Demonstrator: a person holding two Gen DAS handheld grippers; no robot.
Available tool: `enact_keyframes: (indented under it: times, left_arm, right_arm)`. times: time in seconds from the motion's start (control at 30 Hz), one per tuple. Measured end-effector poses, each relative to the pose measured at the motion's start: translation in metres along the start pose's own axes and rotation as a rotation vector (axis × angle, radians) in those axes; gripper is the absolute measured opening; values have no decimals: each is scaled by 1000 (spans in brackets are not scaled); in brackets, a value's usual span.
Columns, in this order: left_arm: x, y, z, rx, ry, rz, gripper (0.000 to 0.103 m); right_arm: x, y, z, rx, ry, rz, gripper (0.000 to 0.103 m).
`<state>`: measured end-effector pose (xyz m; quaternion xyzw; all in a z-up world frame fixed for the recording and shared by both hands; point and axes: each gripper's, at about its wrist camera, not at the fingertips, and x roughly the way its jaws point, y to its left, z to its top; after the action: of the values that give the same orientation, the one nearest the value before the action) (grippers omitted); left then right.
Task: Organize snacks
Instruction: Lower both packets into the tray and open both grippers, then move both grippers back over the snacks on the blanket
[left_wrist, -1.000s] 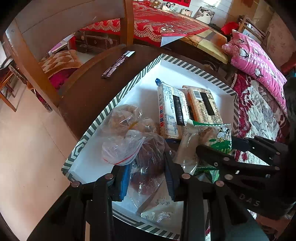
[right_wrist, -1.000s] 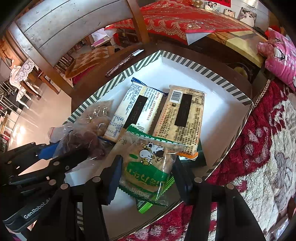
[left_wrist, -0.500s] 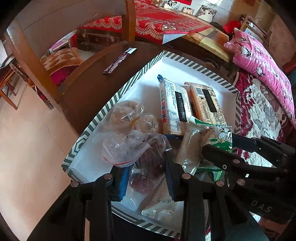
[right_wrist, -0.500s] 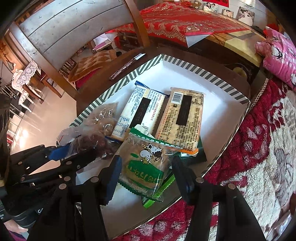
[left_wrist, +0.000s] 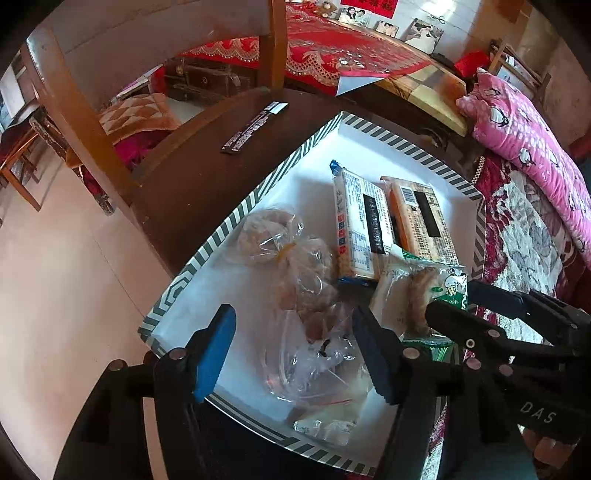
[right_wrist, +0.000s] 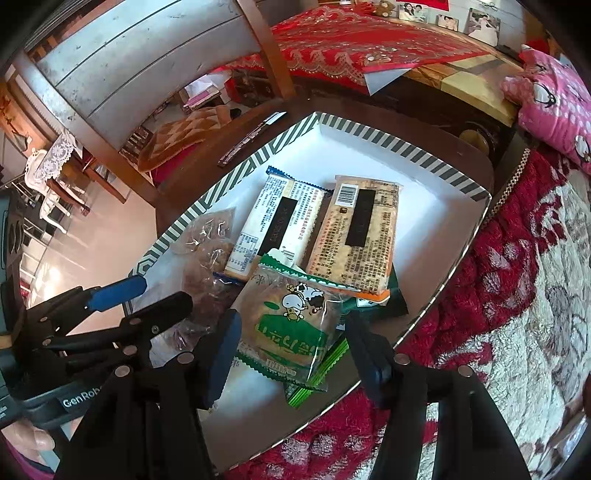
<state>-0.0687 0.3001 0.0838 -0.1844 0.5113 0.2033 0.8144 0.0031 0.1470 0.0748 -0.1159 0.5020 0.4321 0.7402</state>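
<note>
Striped tray (left_wrist: 207, 247) on dark bench (left_wrist: 207, 173), left tongs (left_wrist: 291, 350) spread apart over clear bags (left_wrist: 314, 332) at its left, two long packets (right_wrist: 317, 229) mid-tray (labels up), right tongs (right_wrist: 291, 350) apart, flanking green cow packet (right_wrist: 291, 321).

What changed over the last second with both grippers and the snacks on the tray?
The left gripper opened: its jaws, which were shut on the clear bag, now stand wide apart around it, so the bag is let go. The right gripper is open around the green cow packet as before. The two long packets and the tray have not moved.
</note>
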Motion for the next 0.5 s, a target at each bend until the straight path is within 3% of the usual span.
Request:
enact_keyframes:
  times: [0.5]
  left_arm:
    - [-18, -18, -1, 37, -66, 19, 79]
  right_arm:
    - [-37, -17, -14, 55, -75, -5, 66]
